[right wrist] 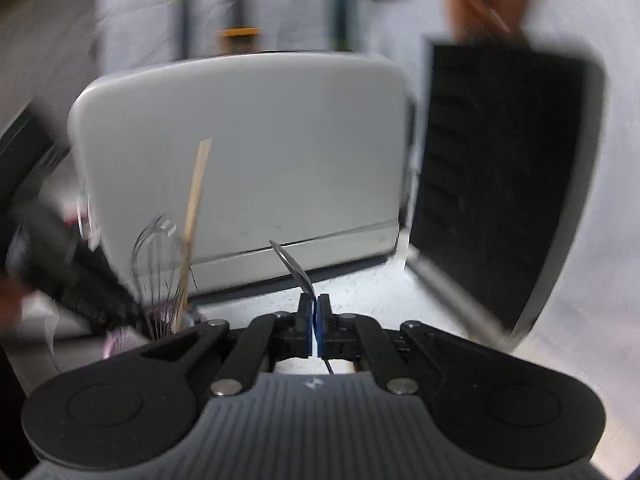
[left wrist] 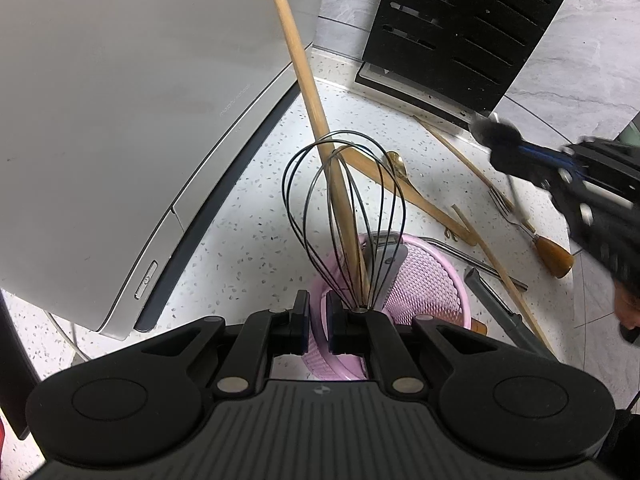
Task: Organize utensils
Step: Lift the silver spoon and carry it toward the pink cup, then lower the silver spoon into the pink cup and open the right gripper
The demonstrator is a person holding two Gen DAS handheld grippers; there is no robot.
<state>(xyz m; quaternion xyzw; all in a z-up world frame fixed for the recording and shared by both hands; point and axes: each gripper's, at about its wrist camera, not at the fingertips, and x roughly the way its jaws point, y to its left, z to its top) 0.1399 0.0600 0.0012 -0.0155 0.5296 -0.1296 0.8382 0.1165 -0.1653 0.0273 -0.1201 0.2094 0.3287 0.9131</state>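
Utensils, left to right: a grey appliance (left wrist: 120,120) fills the field to the left of the left gripper (left wrist: 318,308), whose fingers stand narrow, pinched on the near rim of the pink mesh holder (left wrist: 432,280). Just ahead of these fingers a whisk (left wrist: 344,200) and a long wooden dowel (left wrist: 304,80) stand in the holder, leaning away. To the right of the fingers, loose on the counter, lie a wooden spatula (left wrist: 424,200), a gold spoon (left wrist: 396,160) and a chopstick (left wrist: 460,156). Farther right, the right gripper (right wrist: 315,304) is clamped on the thin stem of a fork (right wrist: 294,266), with the tines projecting ahead of its fingers. Probable hazards: the top-heavy holder may tip if the rim grip slackens; the fork, pinched on so slim a stem, may pivot or slip; its tines may snag the whisk wires on entry. The surface is a white speckled counter (left wrist: 248,220), hard and smooth. Beyond the fingers at right, a black knife block (left wrist: 472,28) stands against a grey veined wall (left wrist: 580,60). The right view is blurred.
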